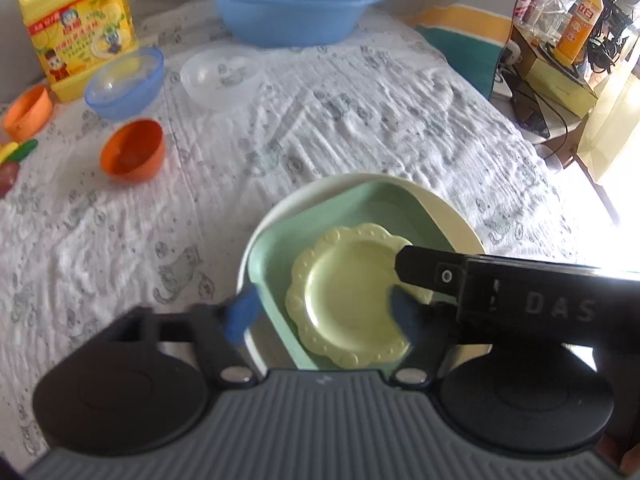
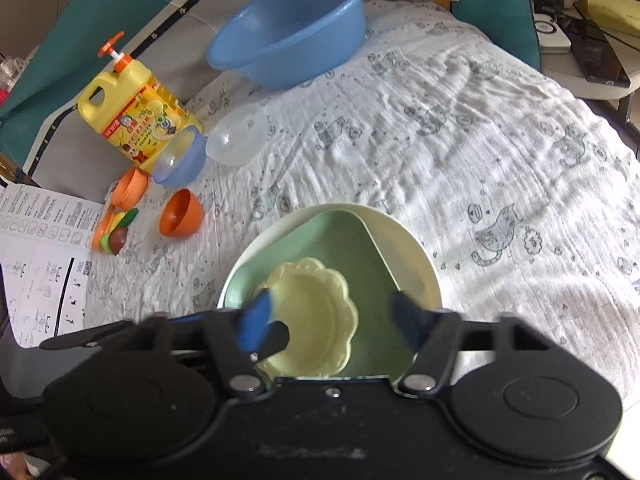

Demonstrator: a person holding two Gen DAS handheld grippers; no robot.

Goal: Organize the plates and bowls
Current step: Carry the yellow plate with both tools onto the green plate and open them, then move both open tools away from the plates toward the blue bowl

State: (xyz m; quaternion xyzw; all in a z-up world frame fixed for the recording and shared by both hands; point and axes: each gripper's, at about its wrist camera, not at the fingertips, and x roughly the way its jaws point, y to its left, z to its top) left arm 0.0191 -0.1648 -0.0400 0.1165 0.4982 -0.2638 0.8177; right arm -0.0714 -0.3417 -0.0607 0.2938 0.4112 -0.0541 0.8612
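A small yellow scalloped plate point(image 1: 352, 296) point(image 2: 316, 316) lies in a green rounded-triangle plate point(image 1: 340, 216) point(image 2: 352, 248), which rests on a cream round plate point(image 1: 452, 216) point(image 2: 408, 248). My left gripper point(image 1: 324, 312) is open, its blue pads astride the stack's near edge. My right gripper point(image 2: 332, 320) is open above the yellow plate; its finger crosses the left wrist view point(image 1: 432, 272). Bowls stand far left: orange point(image 1: 134, 150) point(image 2: 180, 214), blue point(image 1: 126, 82) point(image 2: 180, 160), clear point(image 1: 220, 76) point(image 2: 236, 140).
A blue basin point(image 1: 292, 0) point(image 2: 292, 24) stands at the back. A yellow detergent jug point(image 1: 78, 20) point(image 2: 136, 116), an orange cup point(image 1: 28, 112) point(image 2: 130, 186) and toy food point(image 2: 116, 232) are at the left. Printed sheets point(image 2: 36, 256) lie left. A patterned white cloth point(image 1: 360, 120) covers the table.
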